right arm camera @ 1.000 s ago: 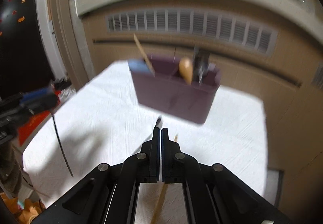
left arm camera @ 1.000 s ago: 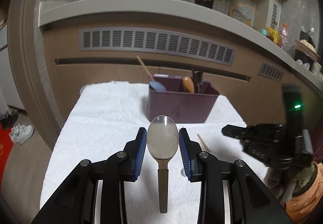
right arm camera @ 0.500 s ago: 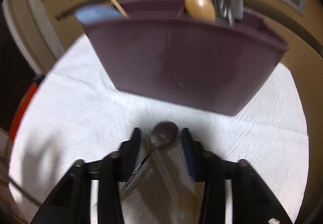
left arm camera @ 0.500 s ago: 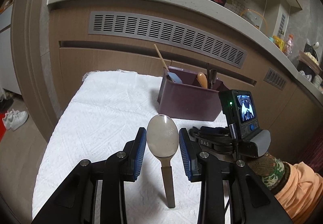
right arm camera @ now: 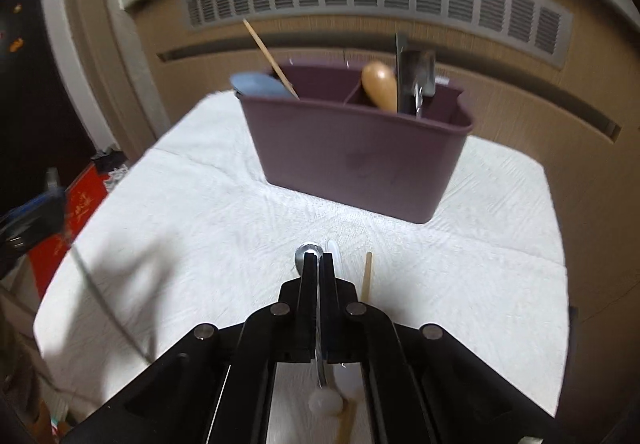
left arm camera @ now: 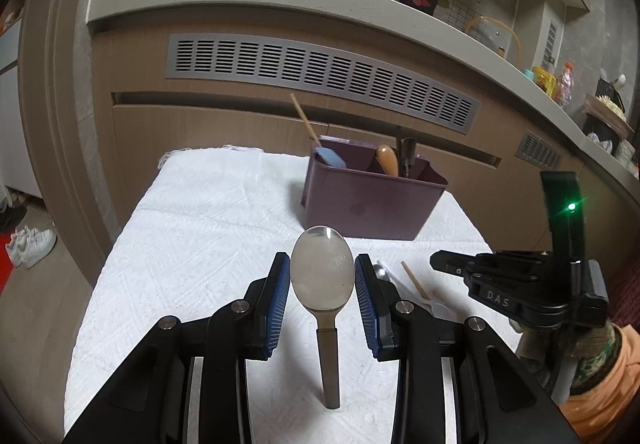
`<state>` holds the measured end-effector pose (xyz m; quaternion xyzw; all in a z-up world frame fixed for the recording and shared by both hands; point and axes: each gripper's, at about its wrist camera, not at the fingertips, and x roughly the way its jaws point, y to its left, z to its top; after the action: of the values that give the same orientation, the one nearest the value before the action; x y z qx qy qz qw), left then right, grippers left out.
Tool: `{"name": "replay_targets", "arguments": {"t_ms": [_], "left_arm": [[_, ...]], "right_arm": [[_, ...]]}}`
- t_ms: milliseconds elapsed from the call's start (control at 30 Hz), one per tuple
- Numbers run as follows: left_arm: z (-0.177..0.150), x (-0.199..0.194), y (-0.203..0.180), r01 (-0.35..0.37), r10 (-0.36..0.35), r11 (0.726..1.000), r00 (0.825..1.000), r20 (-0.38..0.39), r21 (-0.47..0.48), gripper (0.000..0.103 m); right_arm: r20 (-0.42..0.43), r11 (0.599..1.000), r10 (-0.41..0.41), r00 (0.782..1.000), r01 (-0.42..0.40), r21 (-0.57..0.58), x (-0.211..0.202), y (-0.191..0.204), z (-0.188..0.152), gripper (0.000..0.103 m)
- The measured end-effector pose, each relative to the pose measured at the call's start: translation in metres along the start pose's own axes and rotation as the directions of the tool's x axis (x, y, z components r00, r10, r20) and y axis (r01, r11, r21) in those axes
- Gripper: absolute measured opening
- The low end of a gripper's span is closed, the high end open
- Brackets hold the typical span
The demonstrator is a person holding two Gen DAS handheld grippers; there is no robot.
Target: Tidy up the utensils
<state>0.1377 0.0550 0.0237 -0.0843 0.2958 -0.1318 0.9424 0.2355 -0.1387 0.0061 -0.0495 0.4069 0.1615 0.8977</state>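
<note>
Left wrist view: left gripper (left arm camera: 322, 284) angled downward over the white cloth (left arm camera: 200, 236). Jaws part open, blue pads flanking the bowl of a large spoon (left arm camera: 322, 274); pads sit just beside the bowl, and contact cannot be told. Spoon handle runs back toward the camera. Purple caddy (left arm camera: 368, 204) stands at the far end of the cloth, holding a blue spatula (left arm camera: 330, 157), a wooden handle (left arm camera: 387, 160) and dark metal pieces. At right, the right gripper (left arm camera: 440, 266) reaches in sideways; sleeve (left arm camera: 600, 384) orange.

Right wrist view: right gripper (right arm camera: 318, 260) tilted steeply down at the cloth (right arm camera: 200, 204). Its jaws have just been closing and now stand shut on a thin metal spoon (right arm camera: 307, 250), whose bowl shows past the tips. A wooden stick (right arm camera: 367, 276) and a white plastic piece (right arm camera: 333, 249) lie just beside it on the cloth. Caddy (right arm camera: 352, 160) beyond, apart from the tips.
</note>
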Motion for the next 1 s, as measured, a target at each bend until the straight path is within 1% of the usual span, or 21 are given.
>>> {"name": "replay_targets", "arguments": {"t_ms": [100, 133, 200, 233, 267, 300, 367, 433, 467, 567, 633, 767, 1000], "left_arm": [[0.001, -0.003, -0.008, 0.001, -0.001, 1.0, 1.0, 0.0, 0.007, 0.034], [0.001, -0.004, -0.01, -0.002, 0.002, 1.0, 1.0, 0.002, 0.01, 0.034], [0.001, -0.007, -0.012, -0.008, 0.008, 1.0, 1.0, 0.006, 0.017, 0.034], [0.001, -0.008, -0.012, -0.015, 0.015, 1.0, 1.0, 0.009, 0.022, 0.034], [0.001, -0.01, -0.012, -0.021, 0.021, 0.999, 1.0, 0.012, 0.024, 0.034], [0.001, -0.01, -0.01, -0.025, 0.025, 0.999, 1.0, 0.013, 0.021, 0.034], [0.001, -0.01, -0.005, -0.025, 0.025, 1.0, 1.0, 0.012, 0.009, 0.034], [0.001, -0.01, 0.0, -0.023, 0.023, 1.0, 1.0, 0.011, -0.005, 0.034], [0.0, -0.009, 0.002, -0.021, 0.021, 1.0, 1.0, 0.011, -0.011, 0.034], [-0.001, -0.01, 0.008, -0.01, 0.01, 1.0, 1.0, 0.014, -0.023, 0.034], [-0.001, -0.009, 0.011, 0.001, 0.0, 1.0, 1.0, 0.018, -0.029, 0.034], [-0.002, -0.005, 0.015, 0.016, -0.015, 0.999, 1.0, 0.025, -0.047, 0.034], [-0.002, -0.002, 0.021, 0.013, -0.012, 0.998, 1.0, 0.017, -0.062, 0.034]], "right_arm": [[0.004, 0.999, 0.02, 1.0, -0.02, -0.043, -0.005, 0.0, 0.0, 0.001], [-0.003, 0.996, 0.053, 0.999, -0.053, -0.073, -0.001, 0.003, -0.001, 0.004], [-0.041, 0.986, 0.09, 0.995, -0.094, -0.135, 0.013, 0.015, -0.002, 0.021], [-0.047, 0.983, 0.083, 0.995, -0.089, -0.16, 0.02, 0.018, -0.005, 0.036], [-0.041, 0.979, 0.067, 0.997, -0.074, -0.189, 0.028, 0.022, -0.007, 0.04], [-0.039, 0.973, 0.057, 0.998, -0.064, -0.223, 0.036, 0.027, -0.008, 0.04], [-0.051, 0.97, 0.048, 0.998, -0.058, -0.238, 0.05, 0.03, -0.006, 0.04], [-0.09, 0.971, 0.081, 0.993, -0.099, -0.219, 0.065, 0.029, -0.001, 0.038], [-0.099, 0.973, 0.077, 0.992, -0.097, -0.211, 0.069, 0.028, 0.0, 0.036], [-0.139, 0.984, 0.049, 0.989, -0.072, -0.166, 0.081, 0.018, -0.003, 0.036], [-0.122, 0.985, 0.026, 0.992, -0.046, -0.164, 0.076, 0.011, -0.009, 0.036], [-0.118, 0.982, 0.028, 0.993, -0.05, -0.184, 0.074, 0.008, -0.015, 0.036], [-0.127, 0.976, 0.022, 0.992, -0.049, -0.211, 0.084, 0.009, -0.001, 0.036]]}}
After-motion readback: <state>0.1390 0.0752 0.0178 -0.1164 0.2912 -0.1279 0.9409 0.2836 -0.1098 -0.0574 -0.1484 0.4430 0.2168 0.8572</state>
